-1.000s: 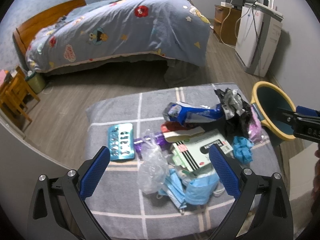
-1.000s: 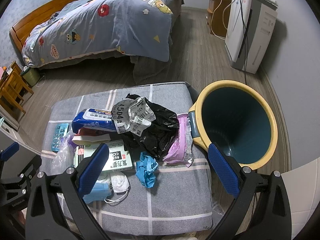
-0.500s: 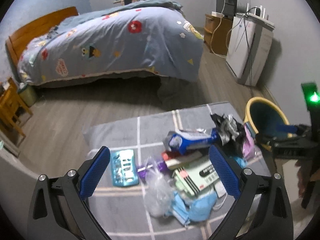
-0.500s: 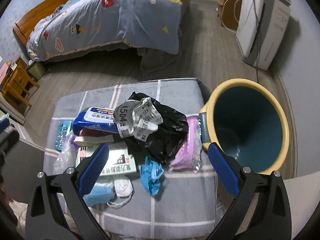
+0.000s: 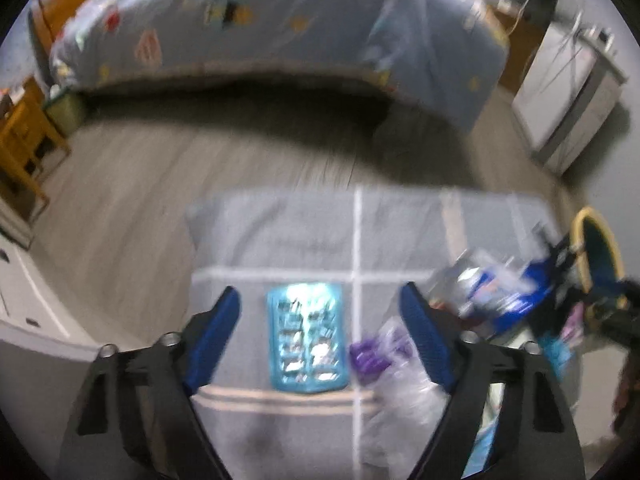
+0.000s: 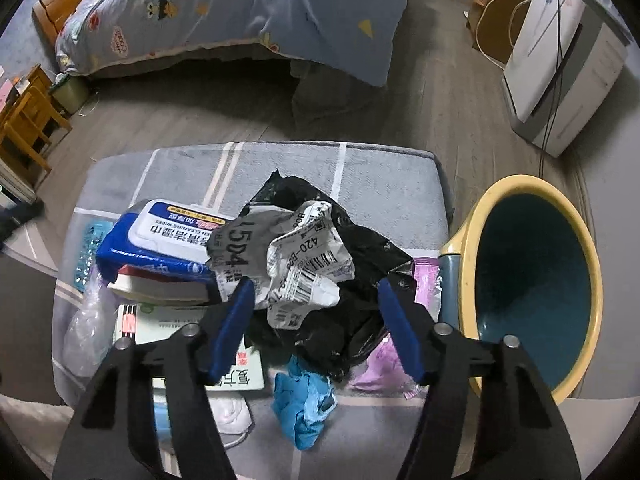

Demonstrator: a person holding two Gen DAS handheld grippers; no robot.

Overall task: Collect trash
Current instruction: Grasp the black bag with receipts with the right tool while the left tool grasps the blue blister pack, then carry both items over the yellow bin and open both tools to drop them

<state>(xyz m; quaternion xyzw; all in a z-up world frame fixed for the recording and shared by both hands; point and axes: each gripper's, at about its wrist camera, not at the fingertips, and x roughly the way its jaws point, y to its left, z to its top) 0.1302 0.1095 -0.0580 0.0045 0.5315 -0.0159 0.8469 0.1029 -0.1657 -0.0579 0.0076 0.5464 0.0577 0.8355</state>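
My left gripper [image 5: 320, 316] is closing, its jaws spread either side of the teal blister pack [image 5: 307, 344] lying flat on the grey checked desk [image 5: 288, 232], pads not touching it. My right gripper [image 6: 316, 304] is closing around the crumpled black bag [image 6: 348, 320] with its white label, not yet pinching. The yellow-rimmed bin [image 6: 532, 280] stands just beside the desk.
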